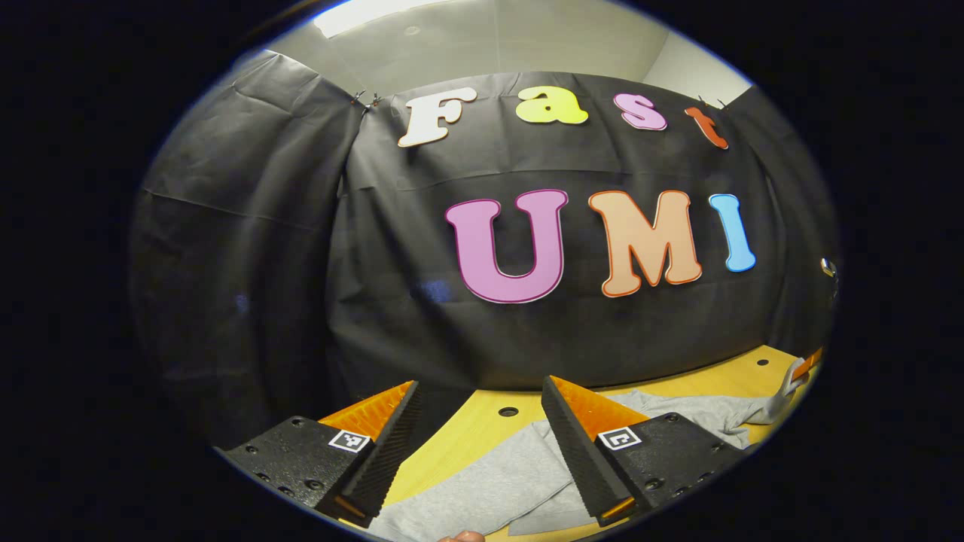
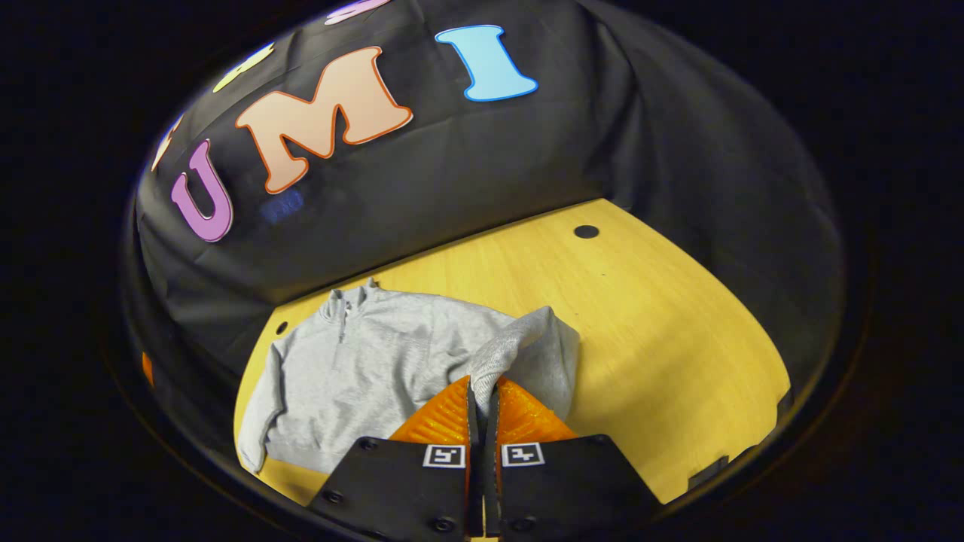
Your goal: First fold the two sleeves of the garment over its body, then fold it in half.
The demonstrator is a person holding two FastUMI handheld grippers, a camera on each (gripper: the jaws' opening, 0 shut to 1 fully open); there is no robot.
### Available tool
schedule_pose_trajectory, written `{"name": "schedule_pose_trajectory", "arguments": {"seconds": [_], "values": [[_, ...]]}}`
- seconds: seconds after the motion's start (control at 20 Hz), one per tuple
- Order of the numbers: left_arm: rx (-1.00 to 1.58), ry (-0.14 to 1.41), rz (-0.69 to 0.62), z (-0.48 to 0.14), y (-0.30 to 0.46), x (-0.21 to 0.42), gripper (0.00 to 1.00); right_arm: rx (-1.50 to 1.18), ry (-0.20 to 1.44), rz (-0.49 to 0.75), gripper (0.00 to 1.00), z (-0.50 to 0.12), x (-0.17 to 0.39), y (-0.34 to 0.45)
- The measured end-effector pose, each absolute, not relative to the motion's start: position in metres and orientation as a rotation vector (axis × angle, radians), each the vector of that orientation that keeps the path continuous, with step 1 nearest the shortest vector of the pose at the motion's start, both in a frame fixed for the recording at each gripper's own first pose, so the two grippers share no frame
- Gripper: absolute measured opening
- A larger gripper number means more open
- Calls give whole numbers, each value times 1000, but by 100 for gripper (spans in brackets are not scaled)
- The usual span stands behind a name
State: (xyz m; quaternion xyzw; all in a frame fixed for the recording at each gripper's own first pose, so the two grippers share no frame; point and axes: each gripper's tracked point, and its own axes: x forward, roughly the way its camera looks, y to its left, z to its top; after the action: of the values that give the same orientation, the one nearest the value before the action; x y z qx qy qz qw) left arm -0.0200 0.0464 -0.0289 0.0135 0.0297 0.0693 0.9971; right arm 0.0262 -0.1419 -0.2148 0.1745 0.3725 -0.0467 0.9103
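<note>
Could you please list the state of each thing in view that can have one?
Left gripper: open, above the garment, holding nothing.
Right gripper: shut on the sleeve cuff.
Sleeve: lifted, partway folded over the body.
Other sleeve: lying flat, unfolded.
Grey garment: spread on the table, not folded in half.

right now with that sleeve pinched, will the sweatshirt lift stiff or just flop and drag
Probably floppy: the sleeve drapes in soft folds up to the right gripper, while the body of the sweatshirt lies flat on the table. It looks like thick knit, so likely light but not slippery; the body would probably stay put rather than slide. The left gripper is open above it.
</note>
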Motion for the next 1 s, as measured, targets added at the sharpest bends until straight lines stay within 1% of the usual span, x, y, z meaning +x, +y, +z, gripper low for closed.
{"name": "schedule_pose_trajectory", "arguments": {"seconds": [0.25, 0.3, 0.35, 0.45, 0.5, 0.55, 0.7, 0.75, 0.9, 0.95, 1.0], "values": [[33, 66, 187, -32, 74, -28, 93, 360, 761, 5, 3, -207, 70, -78], [36, 69, 196, -31, 80, -30, 93, 357, 758, 29, 3, -206, 76, -63], [37, 72, 205, -34, 85, -30, 96, 356, 758, 53, 3, -204, 82, -47], [38, 74, 225, -35, 96, -35, 93, 353, 756, 93, 3, -202, 94, -20], [37, 77, 234, -36, 101, -37, 95, 352, 756, 113, 3, -202, 99, -6], [35, 78, 244, -37, 107, -39, 94, 350, 758, 132, 3, -200, 106, 7], [37, 84, 274, -41, 124, -47, 94, 355, 753, 184, 3, -198, 120, 45], [39, 86, 282, -41, 130, -49, 96, 358, 754, 201, 3, -198, 125, 59], [44, 89, 309, -45, 147, -58, 96, 355, 756, 254, 3, -196, 135, 101], [45, 90, 318, -45, 153, -61, 94, 353, 760, 271, 3, -196, 138, 115], [46, 91, 326, -46, 158, -63, 96, 354, 763, 289, 3, -198, 140, 128]]}}
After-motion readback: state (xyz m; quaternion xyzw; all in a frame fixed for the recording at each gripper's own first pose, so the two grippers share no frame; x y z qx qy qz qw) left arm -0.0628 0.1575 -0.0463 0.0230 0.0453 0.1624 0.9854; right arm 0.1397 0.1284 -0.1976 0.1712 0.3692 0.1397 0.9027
